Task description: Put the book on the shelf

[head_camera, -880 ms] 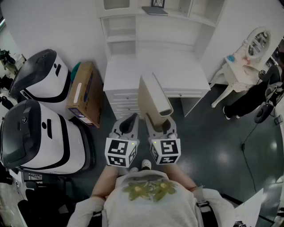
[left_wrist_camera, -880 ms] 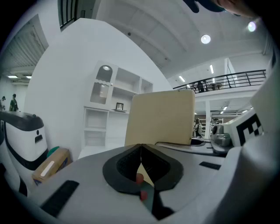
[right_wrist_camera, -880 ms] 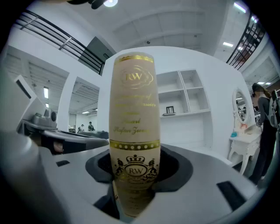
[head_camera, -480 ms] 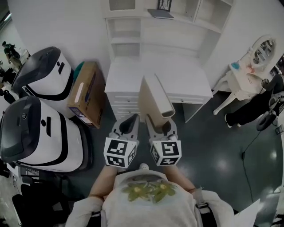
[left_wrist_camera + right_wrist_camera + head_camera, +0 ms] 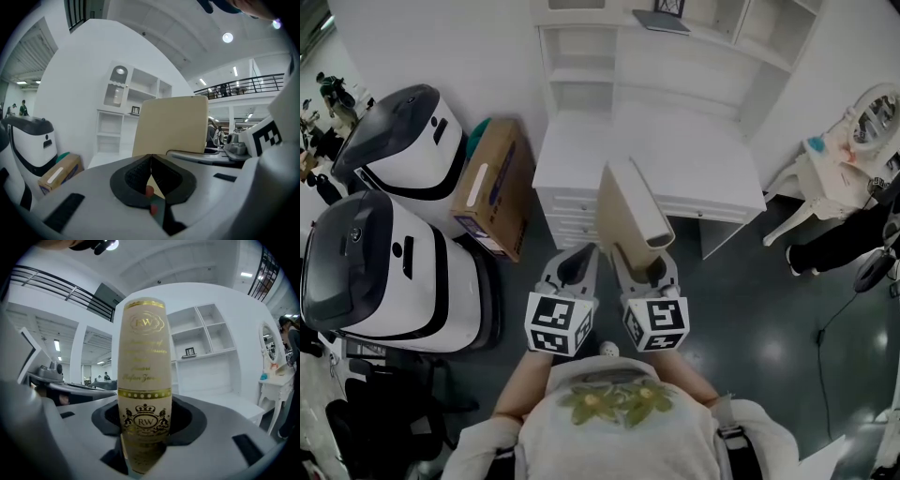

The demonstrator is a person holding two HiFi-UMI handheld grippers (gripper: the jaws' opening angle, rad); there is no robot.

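White walls and a dark glossy floor (image 5: 750, 319) are seen around a white shelving unit (image 5: 675, 66) ahead of both claws. The left gripper (image 5: 579, 261) is closed on nothing. Just to its right, the right gripper (image 5: 639, 267) is clamped wide on the lower end of an upright cream hardback book with gold lettering (image 5: 630, 202). The book is judged stiff, weighty and smooth, best gripped across both covers.

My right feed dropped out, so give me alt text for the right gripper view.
The right gripper is shut on a cream book, upright, its gold-lettered spine facing the camera. Behind it stands a white shelf unit with open compartments.
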